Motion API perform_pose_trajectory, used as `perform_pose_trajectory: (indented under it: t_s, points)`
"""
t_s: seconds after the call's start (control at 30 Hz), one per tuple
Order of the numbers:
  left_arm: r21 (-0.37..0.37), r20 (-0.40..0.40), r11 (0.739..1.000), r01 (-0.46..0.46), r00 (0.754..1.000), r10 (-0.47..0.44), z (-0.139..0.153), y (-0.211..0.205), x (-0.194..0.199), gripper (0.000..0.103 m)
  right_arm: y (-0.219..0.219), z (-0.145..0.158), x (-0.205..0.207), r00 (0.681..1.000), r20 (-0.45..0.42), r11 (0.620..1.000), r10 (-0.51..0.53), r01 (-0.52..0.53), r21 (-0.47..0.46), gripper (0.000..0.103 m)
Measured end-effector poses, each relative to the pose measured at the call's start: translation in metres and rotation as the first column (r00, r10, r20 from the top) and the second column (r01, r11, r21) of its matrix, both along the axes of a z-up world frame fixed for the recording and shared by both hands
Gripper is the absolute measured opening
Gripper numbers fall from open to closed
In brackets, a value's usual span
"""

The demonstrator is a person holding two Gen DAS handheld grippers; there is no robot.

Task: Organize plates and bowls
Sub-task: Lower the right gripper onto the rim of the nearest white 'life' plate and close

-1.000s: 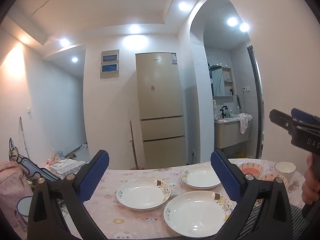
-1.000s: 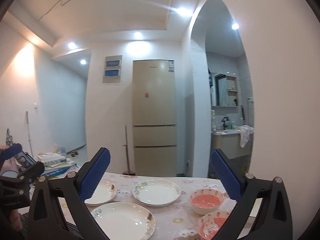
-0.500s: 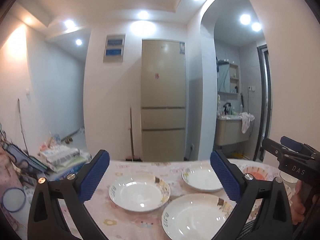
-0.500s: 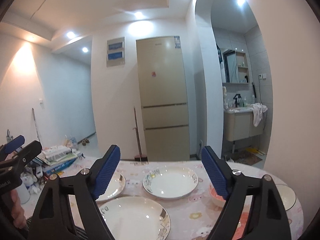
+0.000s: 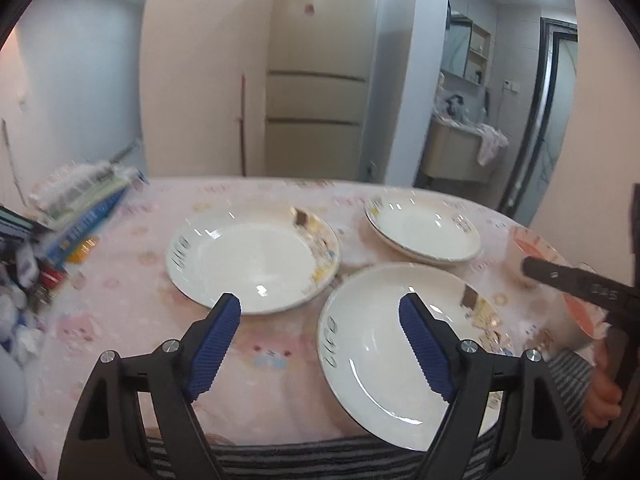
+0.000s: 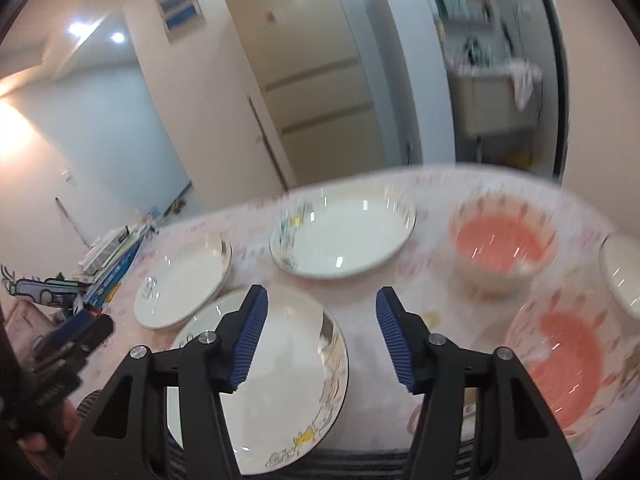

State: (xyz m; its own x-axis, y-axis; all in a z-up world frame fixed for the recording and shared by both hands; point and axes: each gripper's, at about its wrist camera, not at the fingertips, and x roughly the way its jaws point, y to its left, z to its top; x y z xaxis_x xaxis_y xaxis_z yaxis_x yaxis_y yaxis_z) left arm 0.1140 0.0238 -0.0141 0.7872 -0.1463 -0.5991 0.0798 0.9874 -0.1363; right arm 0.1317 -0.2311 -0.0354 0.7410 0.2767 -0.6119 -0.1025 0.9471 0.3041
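Three white plates lie on a pink tablecloth: a left plate [image 5: 252, 258], a far plate [image 5: 422, 227] and a near plate [image 5: 400, 344]. In the right wrist view they show as left plate [image 6: 182, 280], far plate [image 6: 344, 236] and near plate [image 6: 280, 376]. Two bowls with pink insides [image 6: 500, 252] [image 6: 568, 360] stand to the right, and a white bowl [image 6: 624, 268] at the far right edge. My left gripper [image 5: 320, 312] is open and empty above the gap between the left and near plates. My right gripper [image 6: 320, 312] is open and empty above the near plate's right rim.
A stack of books and boxes [image 5: 80, 208] and small clutter [image 5: 24, 280] sit at the table's left end. A striped cloth [image 5: 320, 456] lies along the near table edge. A fridge [image 5: 320, 68] and a bathroom doorway [image 5: 480, 120] stand behind the table.
Both grippers have tilted down and moved toward the table, so the plates and bowls now fill the views. Both stay open and empty.
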Motion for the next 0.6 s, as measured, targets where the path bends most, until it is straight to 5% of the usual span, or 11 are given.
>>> perform_pose_trajectory:
  t_s: [0.13, 0.27, 0.4, 0.53, 0.6]
  points:
    - [-0.026, -0.072, 0.999, 0.018, 0.997, -0.02, -0.015, -0.003, 0.011, 0.084, -0.004, -0.028, 0.018, 0.986, -0.165, 1.0, -0.018, 0.019, 0.002, 0.041]
    - [-0.083, -0.136, 0.996, 0.024, 0.99, -0.035, -0.025, 0.003, 0.019, 0.083, -0.005, -0.043, 0.024, 0.971, -0.238, 0.999, 0.012, -0.002, 0.04, 0.039]
    - [-0.18, -0.214, 0.983, 0.024, 0.975, -0.063, -0.039, 0.014, 0.031, 0.066, -0.009, -0.053, 0.029, 0.957, -0.288, 0.997, 0.038, -0.015, 0.081, 0.039]
    - [-0.233, -0.252, 0.972, 0.035, 0.963, -0.095, -0.048, 0.016, 0.039, 0.058, -0.007, -0.061, 0.031, 0.94, -0.333, 0.993, 0.068, -0.032, 0.11, 0.021]
    - [-0.253, -0.266, 0.966, 0.047, 0.957, -0.116, -0.053, 0.015, 0.044, 0.044, -0.005, -0.065, 0.035, 0.933, -0.347, 0.99, 0.092, -0.05, 0.129, 0.015]
